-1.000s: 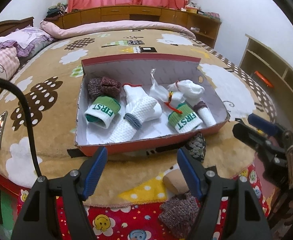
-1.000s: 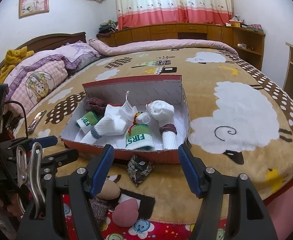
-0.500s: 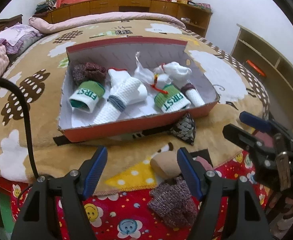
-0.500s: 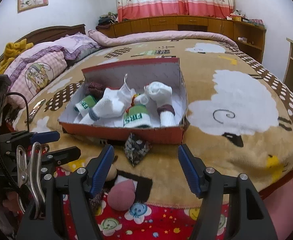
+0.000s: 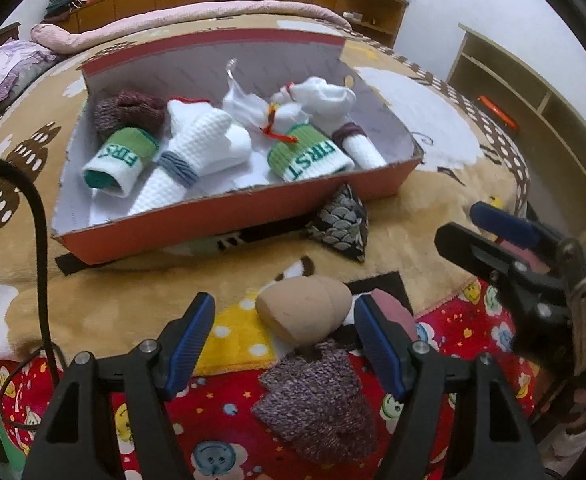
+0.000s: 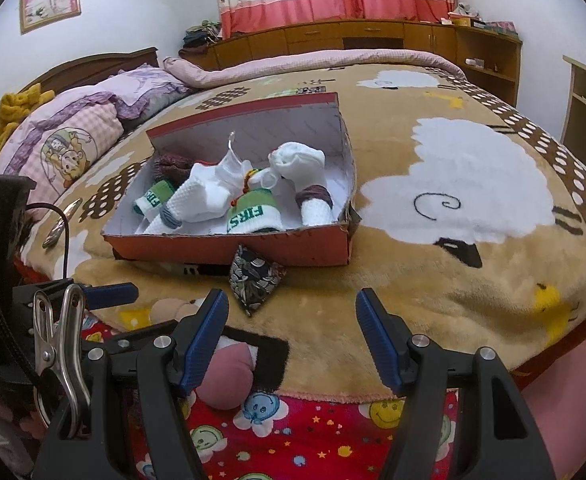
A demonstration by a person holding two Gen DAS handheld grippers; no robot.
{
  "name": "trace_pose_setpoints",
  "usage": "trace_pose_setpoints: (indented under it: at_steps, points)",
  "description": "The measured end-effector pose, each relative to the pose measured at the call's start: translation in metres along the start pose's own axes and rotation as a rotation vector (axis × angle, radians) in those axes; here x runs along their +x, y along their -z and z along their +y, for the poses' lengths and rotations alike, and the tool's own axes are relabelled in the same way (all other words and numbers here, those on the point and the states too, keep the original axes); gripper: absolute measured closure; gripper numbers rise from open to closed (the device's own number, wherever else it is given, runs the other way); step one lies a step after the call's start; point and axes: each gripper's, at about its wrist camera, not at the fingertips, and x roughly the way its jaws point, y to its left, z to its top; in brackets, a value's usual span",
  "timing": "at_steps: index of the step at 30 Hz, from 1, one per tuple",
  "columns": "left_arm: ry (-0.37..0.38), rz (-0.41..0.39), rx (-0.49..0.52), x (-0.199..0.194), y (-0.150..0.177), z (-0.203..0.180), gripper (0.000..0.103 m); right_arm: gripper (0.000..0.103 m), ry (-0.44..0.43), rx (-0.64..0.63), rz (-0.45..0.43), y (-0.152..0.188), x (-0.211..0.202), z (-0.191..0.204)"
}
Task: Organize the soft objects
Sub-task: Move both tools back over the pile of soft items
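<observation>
A red cardboard box point(image 5: 229, 216) point(image 6: 293, 248) on the bed holds several rolled socks, white, green-cuffed and maroon. In front of it lie a dark patterned pouch point(image 5: 343, 226) point(image 6: 255, 280), a tan egg-shaped sponge point(image 5: 305, 312), a pink sponge point(image 6: 225, 376) point(image 5: 393, 312) and a maroon knit sock point(image 5: 321, 400). My left gripper point(image 5: 285, 340) is open and empty, its fingers either side of the tan sponge. My right gripper point(image 6: 293, 340) is open and empty, low over the blanket's near edge, right of the pink sponge.
The bed carries a tan sheep-pattern blanket point(image 6: 453, 280) over a red cartoon sheet point(image 6: 313, 432). Pillows point(image 6: 61, 144) lie at the left, a phone point(image 6: 59, 226) beside them. Wooden shelves point(image 5: 533, 92) stand to the right, cabinets along the far wall.
Both grippers have dropped and moved closer to the bed's near edge. The left gripper now straddles the tan sponge. Both stay open.
</observation>
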Motion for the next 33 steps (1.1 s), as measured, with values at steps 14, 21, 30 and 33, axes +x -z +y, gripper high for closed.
trace_pose_setpoints:
  at_steps: [14,21,30,33]
  points:
    - [-0.005,0.058,-0.028,0.029,-0.001,-0.004,0.027,0.035,0.001,0.041,0.026,0.010,0.010,-0.013]
    - [-0.002,0.027,0.003,0.028,0.002,-0.010,0.036,0.035,-0.001,0.056,0.043,0.013,0.016,-0.016]
    - [0.060,0.022,0.003,0.022,0.004,-0.011,0.056,0.035,-0.002,0.054,0.049,0.014,0.017,-0.013]
    - [0.068,0.017,-0.010,0.015,0.006,-0.006,0.057,0.035,-0.001,0.053,0.049,0.014,0.017,-0.013]
